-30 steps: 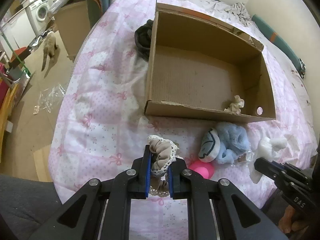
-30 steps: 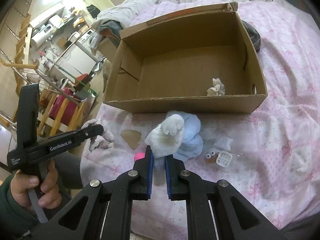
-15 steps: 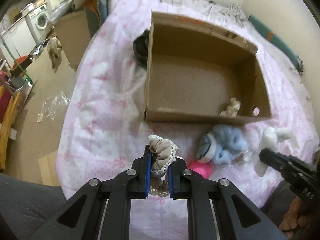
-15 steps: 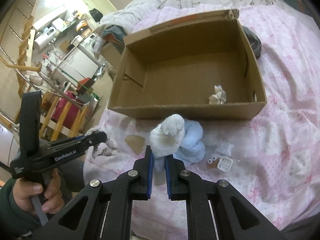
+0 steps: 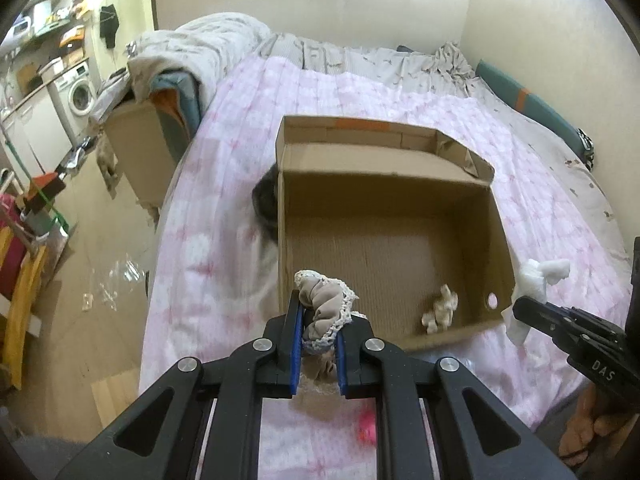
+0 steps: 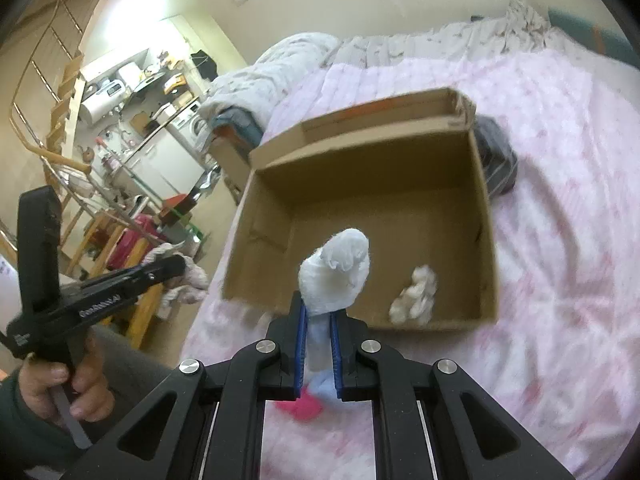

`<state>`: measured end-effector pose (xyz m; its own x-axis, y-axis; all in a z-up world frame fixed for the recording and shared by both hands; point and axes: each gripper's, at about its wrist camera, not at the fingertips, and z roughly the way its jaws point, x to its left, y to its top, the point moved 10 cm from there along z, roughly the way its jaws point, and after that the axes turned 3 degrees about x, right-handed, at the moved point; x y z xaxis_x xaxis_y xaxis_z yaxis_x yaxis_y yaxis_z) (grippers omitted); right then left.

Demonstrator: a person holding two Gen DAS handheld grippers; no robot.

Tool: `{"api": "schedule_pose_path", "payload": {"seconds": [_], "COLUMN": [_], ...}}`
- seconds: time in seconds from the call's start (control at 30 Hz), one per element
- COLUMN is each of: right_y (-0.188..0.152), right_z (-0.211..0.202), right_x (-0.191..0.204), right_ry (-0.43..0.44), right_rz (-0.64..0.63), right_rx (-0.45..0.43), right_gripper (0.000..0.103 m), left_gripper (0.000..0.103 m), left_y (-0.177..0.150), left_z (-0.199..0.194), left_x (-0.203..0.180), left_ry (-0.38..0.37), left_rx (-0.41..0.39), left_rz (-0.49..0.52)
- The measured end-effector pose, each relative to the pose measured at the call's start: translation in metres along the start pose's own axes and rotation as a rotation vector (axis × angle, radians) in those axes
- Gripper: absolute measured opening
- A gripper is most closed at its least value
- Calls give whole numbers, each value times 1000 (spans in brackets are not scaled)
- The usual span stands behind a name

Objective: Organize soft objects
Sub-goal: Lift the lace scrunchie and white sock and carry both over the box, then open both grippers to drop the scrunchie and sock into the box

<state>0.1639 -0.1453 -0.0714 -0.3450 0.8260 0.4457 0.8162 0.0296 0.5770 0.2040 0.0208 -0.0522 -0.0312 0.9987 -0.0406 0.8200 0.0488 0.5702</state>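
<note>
The box [image 5: 384,240] sits on the bed just ahead of and below both grippers, the left fingers [image 5: 294,344] pinching a lacy scrunchie [image 5: 326,308] and the right fingers [image 6: 300,344] pinching a white sock [image 6: 336,276].

Both wrist fisheyes look steeply down along their fingers, close above the shared cardboard box [image 5: 384,216] [image 6: 360,208].
</note>
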Motion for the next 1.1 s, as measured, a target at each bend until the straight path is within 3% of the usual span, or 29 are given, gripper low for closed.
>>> {"api": "schedule_pose_path", "payload": {"seconds": [0.23, 0.5, 0.73, 1.1], "right_y": [21, -1, -11, -12], "right_z": [31, 57, 71, 73], "right_x": [-29, -39, -39, -45], "right_ry": [-31, -65, -77, -79], "right_rz": [39, 46, 41, 72], "right_rx": [17, 87, 139, 152], "right_gripper": [13, 13, 13, 13], "left_gripper": [12, 12, 12, 12], "left_y": [17, 6, 0, -1], "left_z": [37, 79, 91, 94], "left_x": [-17, -19, -13, -16], "left_ry": [12, 22, 31, 17], "left_rx": [6, 39, 69, 63], "left_rz": [50, 51, 36, 30]}}
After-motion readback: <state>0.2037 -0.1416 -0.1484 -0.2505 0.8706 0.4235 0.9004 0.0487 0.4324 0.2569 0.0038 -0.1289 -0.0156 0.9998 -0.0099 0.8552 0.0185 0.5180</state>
